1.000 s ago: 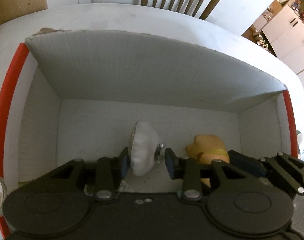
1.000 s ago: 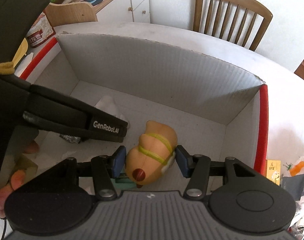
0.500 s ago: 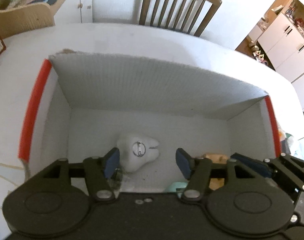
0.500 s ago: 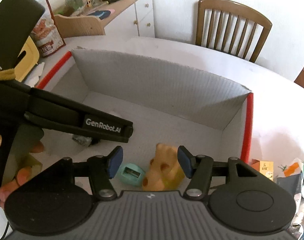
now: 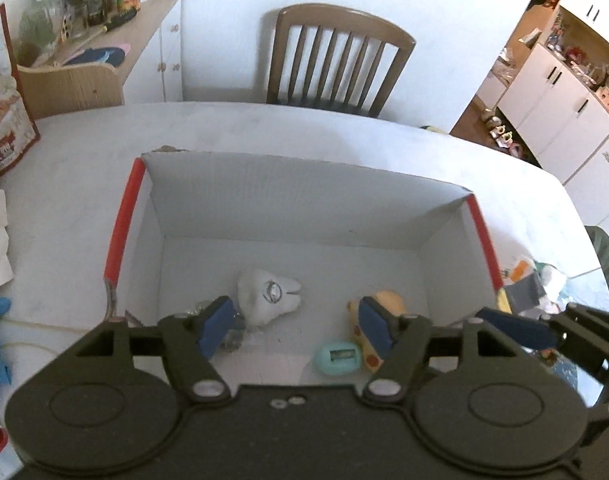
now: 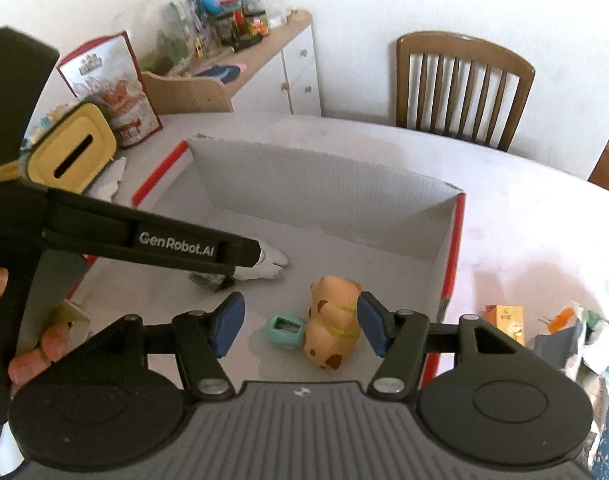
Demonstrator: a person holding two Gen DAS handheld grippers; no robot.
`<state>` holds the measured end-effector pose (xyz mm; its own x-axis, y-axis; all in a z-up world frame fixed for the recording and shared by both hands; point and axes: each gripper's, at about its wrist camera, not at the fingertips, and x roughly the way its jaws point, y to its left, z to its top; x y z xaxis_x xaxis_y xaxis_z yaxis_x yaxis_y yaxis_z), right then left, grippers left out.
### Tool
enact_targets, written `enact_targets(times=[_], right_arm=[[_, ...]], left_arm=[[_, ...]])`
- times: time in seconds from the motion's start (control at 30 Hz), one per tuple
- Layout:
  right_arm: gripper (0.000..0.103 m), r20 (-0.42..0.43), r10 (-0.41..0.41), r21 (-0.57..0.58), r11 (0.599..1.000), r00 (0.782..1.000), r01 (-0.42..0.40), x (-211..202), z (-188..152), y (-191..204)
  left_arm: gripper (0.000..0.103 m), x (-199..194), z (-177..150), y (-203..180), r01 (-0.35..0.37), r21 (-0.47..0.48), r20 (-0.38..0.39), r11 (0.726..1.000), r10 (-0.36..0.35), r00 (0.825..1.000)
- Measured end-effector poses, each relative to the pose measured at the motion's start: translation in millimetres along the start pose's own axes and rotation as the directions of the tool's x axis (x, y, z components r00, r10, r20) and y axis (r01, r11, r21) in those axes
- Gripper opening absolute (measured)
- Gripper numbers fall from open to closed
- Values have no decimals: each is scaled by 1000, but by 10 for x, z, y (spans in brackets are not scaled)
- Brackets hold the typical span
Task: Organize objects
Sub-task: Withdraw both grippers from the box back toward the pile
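A white cardboard box (image 5: 444, 216) with red-taped side rims stands on the white table. On its floor lie a white tooth-shaped plush (image 5: 269, 295), an orange spotted animal toy (image 6: 333, 338) and a small teal sharpener (image 5: 338, 357). My left gripper (image 5: 294, 326) hangs above the box floor, its jaws opening, nothing between the pads. My right gripper (image 6: 298, 326) is also above the box, jaws opening; the orange toy and the teal sharpener (image 6: 285, 331) lie below, free of the pads. The left gripper's body (image 6: 144, 240) crosses the right wrist view and hides part of the white plush (image 6: 269, 264).
A dark crumpled scrap (image 6: 206, 280) lies in the box by the plush. Left of the box stand a yellow slotted box (image 6: 70, 152) and a snack bag (image 6: 112, 88). Small packets (image 6: 504, 322) lie to the box's right. A wooden chair (image 5: 338, 60) stands behind the table.
Both grippers let go of their toys, opened and rose out of the box. The white plush and the orange toy now lie on the box floor, and the teal sharpener has come into view.
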<state>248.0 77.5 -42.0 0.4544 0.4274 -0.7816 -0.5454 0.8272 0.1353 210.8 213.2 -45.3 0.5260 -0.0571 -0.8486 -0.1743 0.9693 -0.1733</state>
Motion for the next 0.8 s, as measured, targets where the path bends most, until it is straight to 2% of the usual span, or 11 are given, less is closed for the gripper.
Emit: enact_targets(times=[0.33,0.47,0.6,0.67,0.8], right_arm=[[71,79,40,-6,999,996,-40,-499,-196,32],[78,106,59,-5,998,993,-59,-693,-301,1],[79,117,68,-19,998,991,-67,-832,-401,-14],[83,128,72,-17,997,989,-71,-902,-452,-48],[83,135,87,-7,996,987,-87,-1011,-557,-140]], left_arm=[[82,-447,-256,-204,23,56,84,998,-28,996],[86,-560,-371,-270,35,72,96,997,-42,995],[96,-665,-484,-334,30,90,113,995,-40,993],[99,-697,-535,-369,31,95,117,995,-42,992],[103,-760,-625,-436,44,90,126,995,-55,990]])
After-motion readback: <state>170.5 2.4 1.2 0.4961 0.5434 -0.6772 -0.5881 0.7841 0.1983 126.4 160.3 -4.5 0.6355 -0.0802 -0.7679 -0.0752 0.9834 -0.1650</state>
